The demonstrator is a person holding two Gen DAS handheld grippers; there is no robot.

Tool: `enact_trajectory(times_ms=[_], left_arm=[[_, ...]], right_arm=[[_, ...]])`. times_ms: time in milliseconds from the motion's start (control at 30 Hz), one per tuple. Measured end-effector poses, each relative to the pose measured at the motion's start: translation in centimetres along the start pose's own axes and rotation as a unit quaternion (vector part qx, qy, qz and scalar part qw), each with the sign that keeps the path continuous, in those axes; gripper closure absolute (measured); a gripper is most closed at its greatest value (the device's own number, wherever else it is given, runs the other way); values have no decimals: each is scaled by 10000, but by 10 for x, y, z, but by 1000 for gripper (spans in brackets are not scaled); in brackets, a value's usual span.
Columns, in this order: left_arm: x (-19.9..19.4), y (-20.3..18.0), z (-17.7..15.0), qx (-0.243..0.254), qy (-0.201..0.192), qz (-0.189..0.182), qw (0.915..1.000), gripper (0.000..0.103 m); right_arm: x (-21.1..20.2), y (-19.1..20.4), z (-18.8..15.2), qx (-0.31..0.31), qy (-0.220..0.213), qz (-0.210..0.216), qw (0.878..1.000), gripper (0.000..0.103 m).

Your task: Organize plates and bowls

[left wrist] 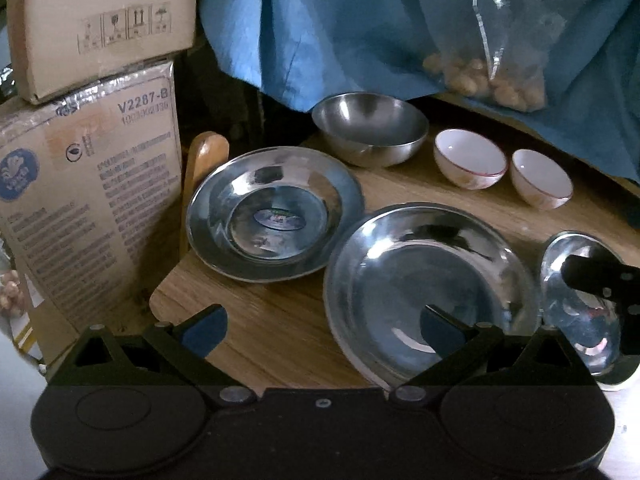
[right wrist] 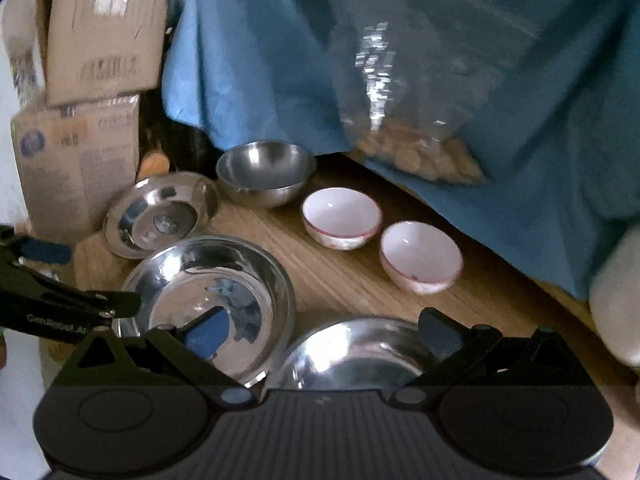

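The wooden table carries all the tableware, and the steel mixing bowl at its back edge serves as the landmark. Just in front of that bowl and to its left sits a steel plate with a sticker in its centre; a wooden piece stands at its far-left side. Nearer the camera from the mixing bowl lies a second, larger steel plate, and to the right of that one is a third steel plate. Right of the mixing bowl stand two white bowls with red rims, the first white bowl close beside it and the second white bowl just past the first. Behind the mixing bowl hangs a blue cloth with a clear bag of nuts resting on it; far left of the bowl are stacked cardboard boxes. The left gripper is spread wide and grasps nothing, its right finger over the larger plate. The right gripper is likewise spread and empty, hovering over the third plate.
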State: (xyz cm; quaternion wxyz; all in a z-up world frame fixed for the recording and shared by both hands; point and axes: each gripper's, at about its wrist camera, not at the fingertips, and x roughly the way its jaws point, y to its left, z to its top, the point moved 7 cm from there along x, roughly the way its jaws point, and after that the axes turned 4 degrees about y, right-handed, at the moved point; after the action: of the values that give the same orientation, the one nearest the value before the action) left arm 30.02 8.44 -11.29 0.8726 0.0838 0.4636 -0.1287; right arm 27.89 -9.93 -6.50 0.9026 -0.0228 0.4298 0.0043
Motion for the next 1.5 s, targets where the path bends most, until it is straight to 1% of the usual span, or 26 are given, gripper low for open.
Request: enact_trajectory(times_ms=[133, 233, 300, 367, 400, 467, 533, 667, 733, 833, 900, 933, 1000, 1100, 1167, 1233, 1300, 1333, 1400, 1500], left_arm=[[12, 15, 2, -148, 127, -22, 9998, 1], [17, 22, 6, -259, 169, -51, 9995, 1], [18, 23, 9, -277, 152, -111, 9994, 3], [20, 24, 10, -292, 162, -155, 9993, 5], [20, 24, 11, -303, 171, -185, 9992, 8], [21, 22, 12, -328, 184, -261, 9989, 12], [21, 20, 12, -389, 195, -355, 9984, 15], [22, 15, 12, -498, 223, -483, 9973, 25], [23, 12, 13, -565, 202, -470, 9971, 28], [23, 7, 11, -672, 227, -464, 9964, 38], [24, 5, 9, -799, 320, -435, 9953, 49], [24, 5, 8, -863, 349, -440, 9947, 51], [24, 3, 5, -958, 374, -447, 9937, 57], [24, 1, -1, -1090, 450, -420, 9921, 62], [26, -1, -5, -1163, 518, -439, 9909, 69], [28, -3, -9, -1251, 583, -476, 9893, 75], [30, -4, -12, -1339, 622, -496, 9878, 82], [31, -4, -14, -1362, 630, -478, 9875, 84], [30, -4, -15, -1417, 618, -412, 9871, 89], [29, -2, -16, -1537, 662, -417, 9850, 90]], right_arm=[[23, 15, 9, -270, 239, 9, 9993, 2], [39, 19, 12, -245, 439, 46, 9987, 6], [49, 20, 16, -157, 570, 63, 9982, 9], [56, 20, 18, -58, 647, 121, 9978, 14], [60, 20, 18, -17, 695, 157, 9975, 16], [67, 21, 19, 33, 807, 240, 9964, 24], [73, 23, 19, 45, 889, 308, 9956, 28], [80, 24, 17, 15, 1013, 407, 9940, 42], [84, 23, 15, 8, 1105, 477, 9927, 44], [90, 21, 11, -9, 1189, 595, 9911, 48], [93, 19, 11, -16, 1211, 710, 9901, 54], [94, 18, 11, -8, 1233, 752, 9895, 57], [96, 17, 10, 4, 1254, 881, 9882, 60], [100, 15, 8, 20, 1303, 957, 9868, 65], [100, 14, 5, 28, 1327, 1011, 9860, 72], [101, 13, 4, 39, 1327, 1054, 9855, 74], [101, 15, 4, 1, 1318, 1121, 9849, 80], [101, 15, 4, -11, 1315, 1155, 9846, 85], [100, 16, 4, -32, 1284, 1154, 9850, 85], [98, 13, 3, 68, 1279, 1198, 9845, 87]])
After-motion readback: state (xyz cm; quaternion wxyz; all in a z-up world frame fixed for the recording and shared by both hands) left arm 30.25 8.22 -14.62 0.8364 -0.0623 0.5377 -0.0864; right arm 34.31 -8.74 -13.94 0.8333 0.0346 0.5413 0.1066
